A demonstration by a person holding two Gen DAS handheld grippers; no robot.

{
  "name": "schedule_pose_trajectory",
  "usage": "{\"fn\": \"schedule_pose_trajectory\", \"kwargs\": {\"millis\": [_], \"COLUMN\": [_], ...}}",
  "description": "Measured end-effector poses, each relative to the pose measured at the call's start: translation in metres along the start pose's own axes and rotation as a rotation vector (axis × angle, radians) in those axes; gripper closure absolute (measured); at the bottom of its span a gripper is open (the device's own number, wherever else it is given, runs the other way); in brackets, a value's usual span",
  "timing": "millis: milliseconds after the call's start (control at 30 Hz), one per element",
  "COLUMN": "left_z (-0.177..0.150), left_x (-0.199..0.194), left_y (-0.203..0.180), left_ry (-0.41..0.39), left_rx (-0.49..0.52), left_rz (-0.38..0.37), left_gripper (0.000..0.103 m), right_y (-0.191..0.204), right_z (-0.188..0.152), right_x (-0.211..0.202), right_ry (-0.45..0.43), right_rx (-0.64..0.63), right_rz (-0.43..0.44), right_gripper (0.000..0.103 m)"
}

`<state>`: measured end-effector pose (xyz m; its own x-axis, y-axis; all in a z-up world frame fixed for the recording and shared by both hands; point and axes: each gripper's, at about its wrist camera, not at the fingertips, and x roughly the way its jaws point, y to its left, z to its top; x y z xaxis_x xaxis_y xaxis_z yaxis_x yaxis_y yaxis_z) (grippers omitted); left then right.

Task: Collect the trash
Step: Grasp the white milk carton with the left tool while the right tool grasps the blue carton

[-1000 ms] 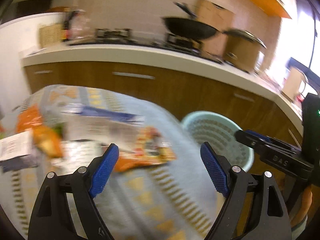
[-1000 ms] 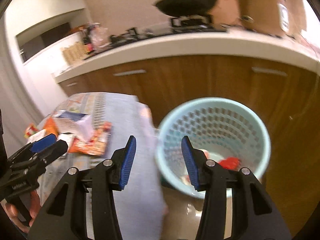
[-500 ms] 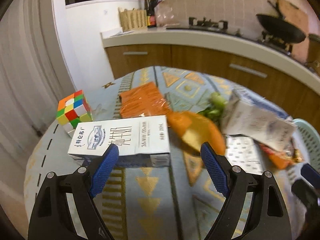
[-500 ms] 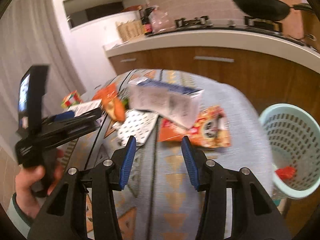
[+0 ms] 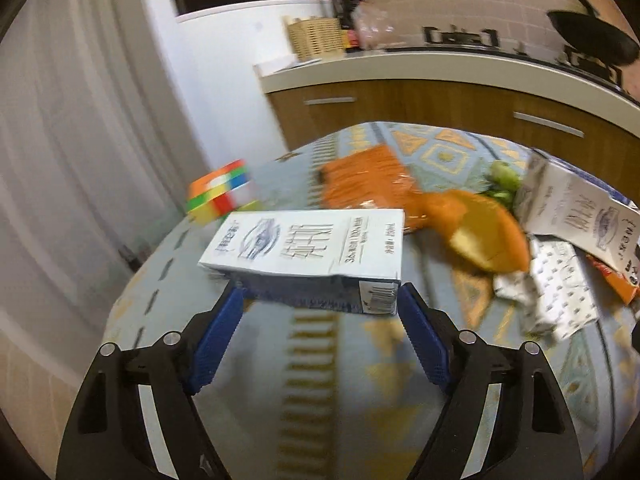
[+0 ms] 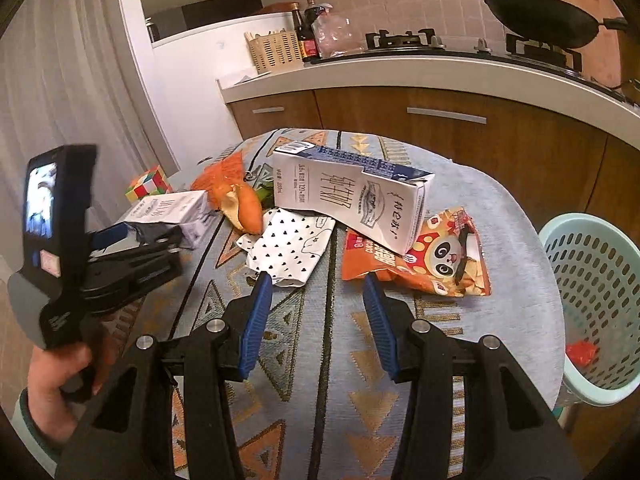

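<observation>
A white and blue milk carton (image 5: 308,256) lies on its side on the patterned table. My left gripper (image 5: 320,300) is open, its blue fingertips on either side of the carton's near face. In the right wrist view this carton (image 6: 168,212) shows at the left, with the left gripper (image 6: 132,240) at it. My right gripper (image 6: 318,280) is open and empty above the table, just short of a dotted paper wrapper (image 6: 292,248) and an orange panda snack bag (image 6: 416,256). A second milk carton (image 6: 352,196) lies on the snack bag. Orange peel (image 6: 240,208) lies between the cartons.
A light green basket (image 6: 592,304) stands off the table's right edge with a red scrap inside. A colour cube (image 5: 220,196) sits at the table's far left. An orange bag (image 5: 368,184) lies behind the peel. Wooden kitchen cabinets (image 6: 460,128) stand behind the table.
Both grippers have swung left from the basket to the table. The left one has closed in on the lying milk carton, which now sits between its open fingertips.
</observation>
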<state>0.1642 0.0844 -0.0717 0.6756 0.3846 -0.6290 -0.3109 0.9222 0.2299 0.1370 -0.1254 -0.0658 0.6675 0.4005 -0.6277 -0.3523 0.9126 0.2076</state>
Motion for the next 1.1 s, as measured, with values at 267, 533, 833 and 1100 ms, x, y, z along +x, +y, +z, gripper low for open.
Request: {"fn": "schedule_pose_trajectory", "kwargs": {"millis": [267, 533, 833, 1100], "left_z": [-0.017, -0.04, -0.009, -0.013], "left_x": [-0.005, -0.02, -0.013, 0.001], "left_y": [0.071, 0.141, 0.089, 0.094], "left_ry": [0.037, 0.059, 0.061, 0.102], "left_rx": [-0.112, -0.241, -0.196, -0.188], "left_rz": [0.017, 0.007, -0.161, -0.065], "left_gripper": [0.026, 0.028, 0.017, 0.024], "right_y": [0.001, 0.006, 0.001, 0.007], "right_z": [-0.001, -0.001, -0.001, -0.001], "right_x": [0.0, 0.003, 0.003, 0.003], "right_ry": [-0.001, 0.01, 0.016, 0.014], "right_rx": [-0.006, -0.029, -0.008, -0.034], "right_rz": [0.005, 0.014, 0.042, 0.039], "right_gripper": [0.059, 0.057, 0.057, 0.055]}}
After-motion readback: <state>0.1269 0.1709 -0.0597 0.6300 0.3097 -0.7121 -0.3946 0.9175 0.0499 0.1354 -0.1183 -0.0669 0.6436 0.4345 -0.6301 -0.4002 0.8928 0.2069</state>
